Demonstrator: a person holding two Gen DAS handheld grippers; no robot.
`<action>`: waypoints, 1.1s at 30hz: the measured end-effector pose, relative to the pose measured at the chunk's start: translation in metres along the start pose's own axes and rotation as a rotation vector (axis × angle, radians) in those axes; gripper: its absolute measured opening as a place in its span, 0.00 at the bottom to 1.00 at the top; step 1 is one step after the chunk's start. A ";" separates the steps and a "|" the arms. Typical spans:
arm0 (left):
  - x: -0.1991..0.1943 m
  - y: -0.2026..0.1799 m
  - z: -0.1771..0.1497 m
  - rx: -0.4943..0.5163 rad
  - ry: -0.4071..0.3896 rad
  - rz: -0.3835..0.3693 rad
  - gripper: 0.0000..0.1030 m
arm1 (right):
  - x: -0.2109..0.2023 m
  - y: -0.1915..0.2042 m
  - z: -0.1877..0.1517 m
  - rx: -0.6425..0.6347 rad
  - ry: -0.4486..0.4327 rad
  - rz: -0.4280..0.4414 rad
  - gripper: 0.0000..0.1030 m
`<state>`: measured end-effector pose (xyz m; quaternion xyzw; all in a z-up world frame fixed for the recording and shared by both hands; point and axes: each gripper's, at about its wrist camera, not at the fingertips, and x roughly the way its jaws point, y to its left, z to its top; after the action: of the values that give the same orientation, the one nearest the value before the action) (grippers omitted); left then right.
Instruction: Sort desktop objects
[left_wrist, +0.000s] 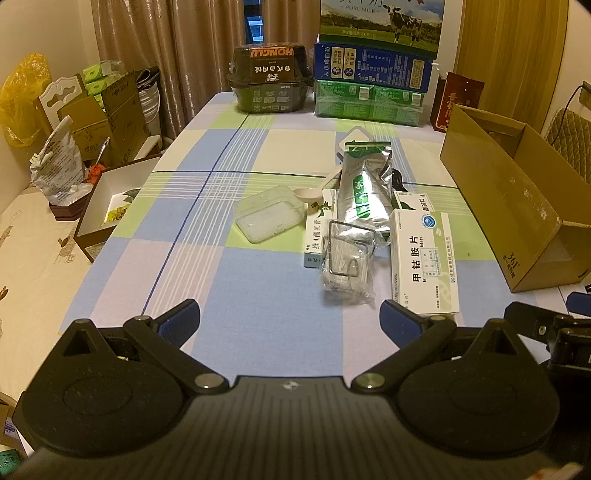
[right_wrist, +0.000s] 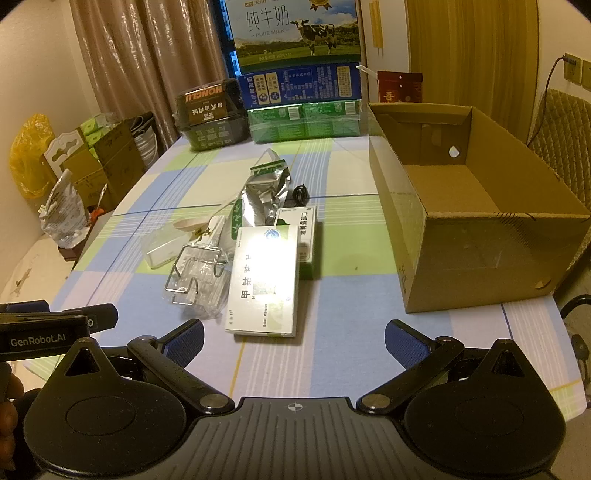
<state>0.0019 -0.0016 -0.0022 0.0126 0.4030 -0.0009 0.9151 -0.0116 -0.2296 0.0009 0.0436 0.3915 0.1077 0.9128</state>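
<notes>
A heap of small items lies mid-table on the checked cloth: a white medicine box (left_wrist: 423, 264) (right_wrist: 264, 280), a smaller white-and-green box (right_wrist: 304, 236), a silver foil pouch (left_wrist: 365, 190) (right_wrist: 264, 195), a wire clip on a clear plastic bag (left_wrist: 345, 264) (right_wrist: 197, 282), a clear plastic case (left_wrist: 267, 214), a pale spoon (left_wrist: 314, 190) and a narrow ointment box (left_wrist: 317, 234). An open cardboard box (right_wrist: 476, 225) (left_wrist: 513, 199) stands at the right. My left gripper (left_wrist: 290, 321) hangs open near the front edge, short of the heap. My right gripper (right_wrist: 293, 338) is open too, nothing between its fingers.
Stacked milk cartons (right_wrist: 299, 74) and a dark food container (left_wrist: 271, 79) line the table's far end. A brown-and-white box (left_wrist: 110, 206) overhangs the left edge. Cartons and bags (left_wrist: 59, 166) crowd the floor at left. A hand (right_wrist: 9, 410) holds the left gripper.
</notes>
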 end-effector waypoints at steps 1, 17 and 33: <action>0.000 0.000 0.000 0.000 0.000 0.000 0.99 | 0.000 0.000 0.000 0.000 0.000 0.000 0.98; 0.000 0.000 0.000 0.000 0.000 0.000 0.99 | 0.001 0.000 0.000 -0.002 0.000 0.001 0.98; -0.001 0.001 0.001 -0.001 -0.002 0.012 0.99 | 0.002 -0.002 0.000 0.001 0.006 0.002 0.98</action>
<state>0.0018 -0.0008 -0.0008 0.0147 0.4022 0.0046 0.9154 -0.0095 -0.2311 -0.0011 0.0440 0.3945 0.1085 0.9114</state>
